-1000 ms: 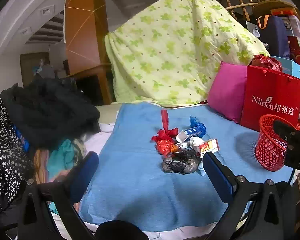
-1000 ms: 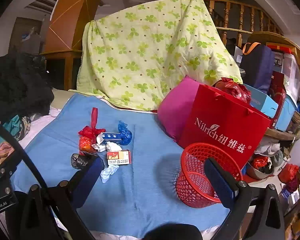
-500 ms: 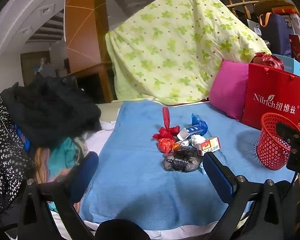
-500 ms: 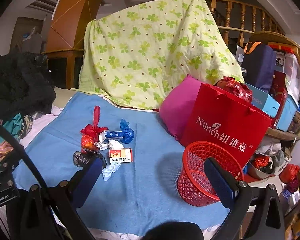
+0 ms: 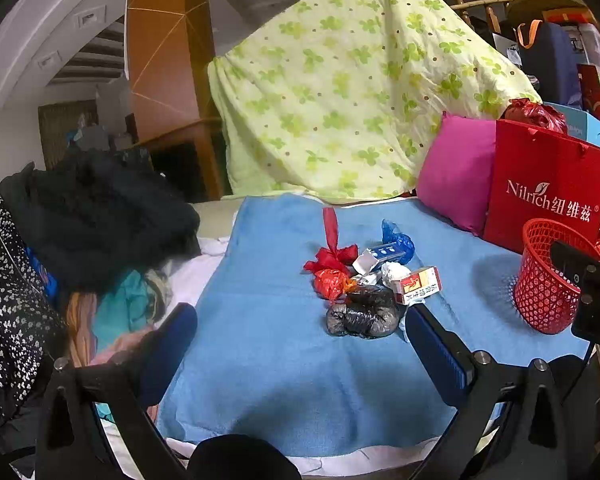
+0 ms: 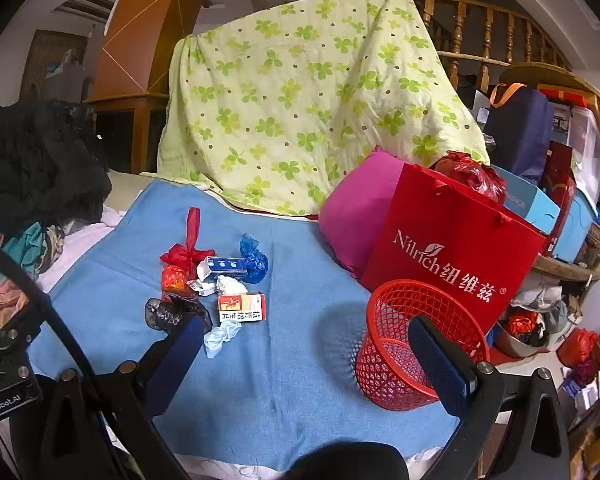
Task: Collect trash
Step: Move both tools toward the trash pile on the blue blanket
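A small heap of trash lies on the blue cloth [image 5: 268, 344]: a crumpled black bag [image 5: 362, 312], a red-and-white carton [image 5: 418, 285], an orange wrapper [image 5: 330, 282], a red bag [image 5: 332, 248], a blue bag [image 5: 398, 240] and a blue box [image 5: 382, 252]. The right wrist view shows the same carton [image 6: 242, 307], black bag [image 6: 168, 312], plus a pale blue scrap [image 6: 220, 338]. A red mesh basket [image 6: 412, 336] stands right of the heap. My left gripper [image 5: 300, 330] is open just short of the black bag. My right gripper [image 6: 304, 340] is open, empty, between heap and basket.
A red paper bag [image 6: 452, 256] and a pink cushion [image 6: 356, 220] stand behind the basket. A green-patterned quilt [image 6: 300, 112] drapes over the back. Dark clothes [image 5: 92, 208] pile at the left. Boxes and bags crowd the right side.
Both grippers have drifted slightly; the heap and basket sit a little lower and more to the right in the views. Nothing was taken hold of, and both stay open.
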Motion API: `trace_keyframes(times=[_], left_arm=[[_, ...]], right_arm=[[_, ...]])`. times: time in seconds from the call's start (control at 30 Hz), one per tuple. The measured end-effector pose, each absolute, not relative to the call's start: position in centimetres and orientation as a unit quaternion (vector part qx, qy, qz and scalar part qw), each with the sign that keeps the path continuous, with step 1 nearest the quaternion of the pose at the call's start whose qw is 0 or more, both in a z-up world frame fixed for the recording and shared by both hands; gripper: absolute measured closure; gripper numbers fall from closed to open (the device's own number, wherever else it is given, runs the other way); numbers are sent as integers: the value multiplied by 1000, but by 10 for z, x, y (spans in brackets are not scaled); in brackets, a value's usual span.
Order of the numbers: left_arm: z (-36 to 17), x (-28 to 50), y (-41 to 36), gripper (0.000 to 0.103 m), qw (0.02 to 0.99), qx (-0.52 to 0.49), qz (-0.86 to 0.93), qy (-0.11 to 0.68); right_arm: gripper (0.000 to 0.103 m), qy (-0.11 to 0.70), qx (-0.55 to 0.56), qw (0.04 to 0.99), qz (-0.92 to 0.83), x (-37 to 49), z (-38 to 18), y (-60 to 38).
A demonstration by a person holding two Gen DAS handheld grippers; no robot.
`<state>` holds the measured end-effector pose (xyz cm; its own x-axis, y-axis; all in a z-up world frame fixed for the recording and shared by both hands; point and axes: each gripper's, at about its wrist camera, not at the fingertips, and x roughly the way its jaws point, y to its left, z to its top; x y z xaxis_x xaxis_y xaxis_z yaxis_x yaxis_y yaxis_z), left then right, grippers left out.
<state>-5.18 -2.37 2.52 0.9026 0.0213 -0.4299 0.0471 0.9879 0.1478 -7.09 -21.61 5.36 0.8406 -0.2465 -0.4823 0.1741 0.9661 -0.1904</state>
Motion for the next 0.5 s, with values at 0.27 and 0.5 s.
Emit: trace_keyframes(times=[0.27,0.5], left_arm=[[14,-43,-21,0,968,77,-2,237],[1,-32,-19,0,964,74,4,256]], right_arm=[[0,266,-71,955,-109,-66,47,-214],[0,279,-74,952,-104,-57,36,-213]])
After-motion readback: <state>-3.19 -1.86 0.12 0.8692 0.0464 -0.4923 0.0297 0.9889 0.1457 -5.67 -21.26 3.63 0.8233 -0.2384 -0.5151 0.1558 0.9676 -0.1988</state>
